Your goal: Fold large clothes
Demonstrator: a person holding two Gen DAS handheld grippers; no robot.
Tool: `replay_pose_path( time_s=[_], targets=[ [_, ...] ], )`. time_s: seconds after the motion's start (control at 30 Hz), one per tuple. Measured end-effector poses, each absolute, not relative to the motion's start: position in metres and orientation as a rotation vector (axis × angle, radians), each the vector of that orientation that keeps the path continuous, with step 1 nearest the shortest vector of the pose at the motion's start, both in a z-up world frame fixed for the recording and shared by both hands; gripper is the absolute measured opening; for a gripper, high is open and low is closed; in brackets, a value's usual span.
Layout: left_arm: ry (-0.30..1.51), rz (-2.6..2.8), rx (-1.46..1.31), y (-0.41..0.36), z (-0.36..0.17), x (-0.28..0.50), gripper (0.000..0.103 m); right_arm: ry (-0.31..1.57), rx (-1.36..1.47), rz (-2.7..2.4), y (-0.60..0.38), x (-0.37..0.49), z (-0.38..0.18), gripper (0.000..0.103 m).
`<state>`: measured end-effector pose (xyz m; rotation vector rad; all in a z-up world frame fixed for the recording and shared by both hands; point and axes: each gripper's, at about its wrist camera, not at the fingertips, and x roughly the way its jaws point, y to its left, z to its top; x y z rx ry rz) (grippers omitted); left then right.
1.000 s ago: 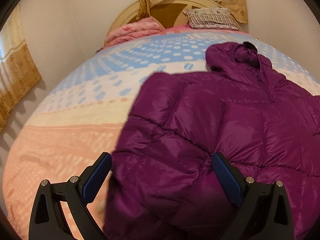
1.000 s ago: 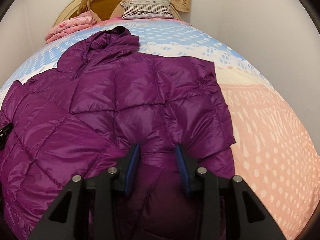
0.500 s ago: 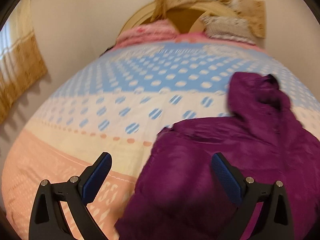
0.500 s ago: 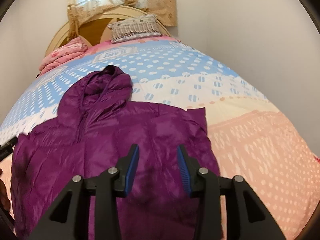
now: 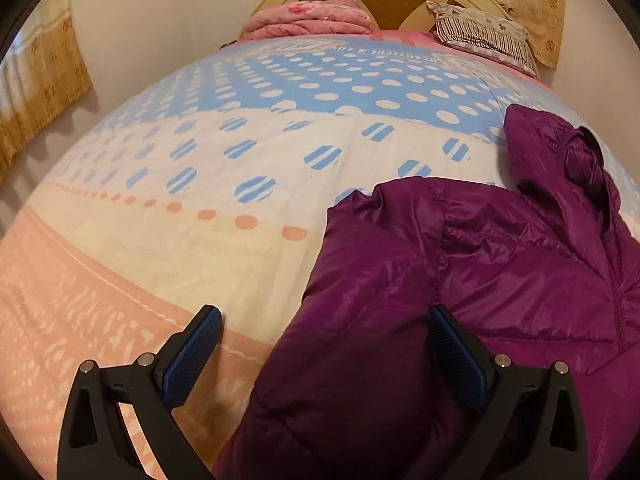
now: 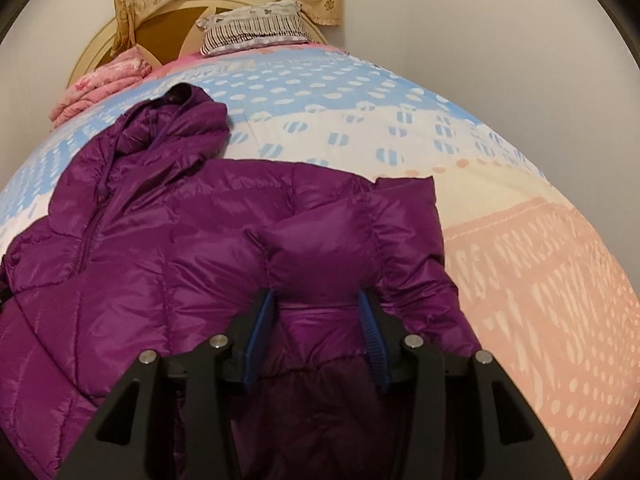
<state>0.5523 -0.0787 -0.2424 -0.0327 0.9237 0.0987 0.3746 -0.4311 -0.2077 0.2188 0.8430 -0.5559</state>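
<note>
A purple puffer jacket (image 5: 500,272) lies front up on the bed, its hood (image 6: 180,120) pointing towards the headboard. My left gripper (image 5: 324,316) hangs open and wide just above the jacket's left sleeve edge; one pad is over the sleeve, the other over the bedspread (image 5: 240,160). My right gripper (image 6: 316,296) is over the jacket's (image 6: 160,264) right side. A puffed fold of the sleeve bulges up between its blue pads and touches both. Its jaws are opening.
The pink, cream and blue dotted bedspread (image 6: 520,260) shows bare on both sides of the jacket. A folded pink quilt (image 5: 312,20) and a striped pillow (image 6: 252,28) lie by the headboard. Walls stand close on either side, with curtains (image 5: 36,92) to the left.
The left gripper has slid left, from over the jacket body to its sleeve edge. The right gripper's jaws stand slightly wider, and a fold of sleeve now bulges between them.
</note>
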Motion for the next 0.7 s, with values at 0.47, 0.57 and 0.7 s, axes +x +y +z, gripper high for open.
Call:
replay_pose_path(
  time_s=[0.47, 0.57, 0.7],
  targets=[
    [0.926, 0.091, -0.044, -0.0759, -0.244, 0.554, 0.102, 0.849, 0.19, -0.575, -0.4295, 0.3774, -0.2118, 0.051],
    [0.928, 0.088, -0.051, -0.0752, -0.2441, 0.554, 0.102, 0.854, 0.185, -0.579, -0.4291, 0.3784, -0.2124, 0.052],
    [0.927, 0.085, -0.052, -0.0745, -0.2442, 0.554, 0.102, 0.853, 0.181, -0.582, -0.4288, 0.3784, -0.2125, 0.052]
  ],
)
